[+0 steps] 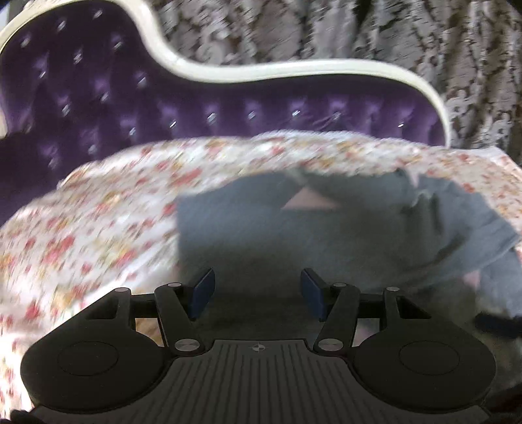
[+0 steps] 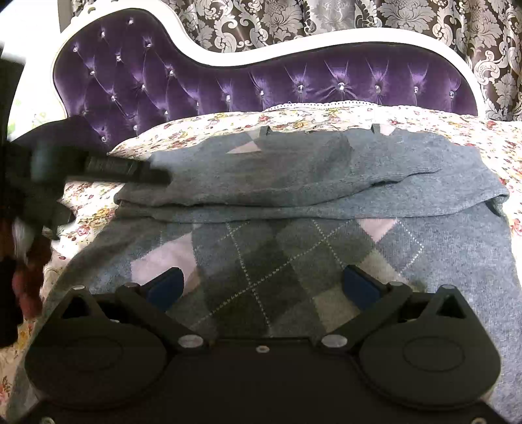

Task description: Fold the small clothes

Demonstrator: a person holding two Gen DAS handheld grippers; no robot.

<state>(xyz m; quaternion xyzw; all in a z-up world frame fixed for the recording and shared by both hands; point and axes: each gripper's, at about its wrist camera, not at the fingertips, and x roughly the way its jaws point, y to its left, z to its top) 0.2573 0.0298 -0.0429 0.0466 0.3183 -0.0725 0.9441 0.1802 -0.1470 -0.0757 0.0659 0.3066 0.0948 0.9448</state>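
My grey knitted argyle sweater (image 2: 293, 202) lies across the middle of the frame on the floral quilted sofa cover (image 2: 202, 124). Its far part is folded over into 1 soft roll; further folds remain, I judge. My right gripper (image 2: 270, 287) has its jaws wide, empty; my left gripper (image 1: 257, 293) likewise, over blurred wool.

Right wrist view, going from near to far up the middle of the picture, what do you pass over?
Right tool, open → argyle front of the grey sweater → its folded-over plain grey part → floral bedspread → purple tufted headboard → patterned curtain.
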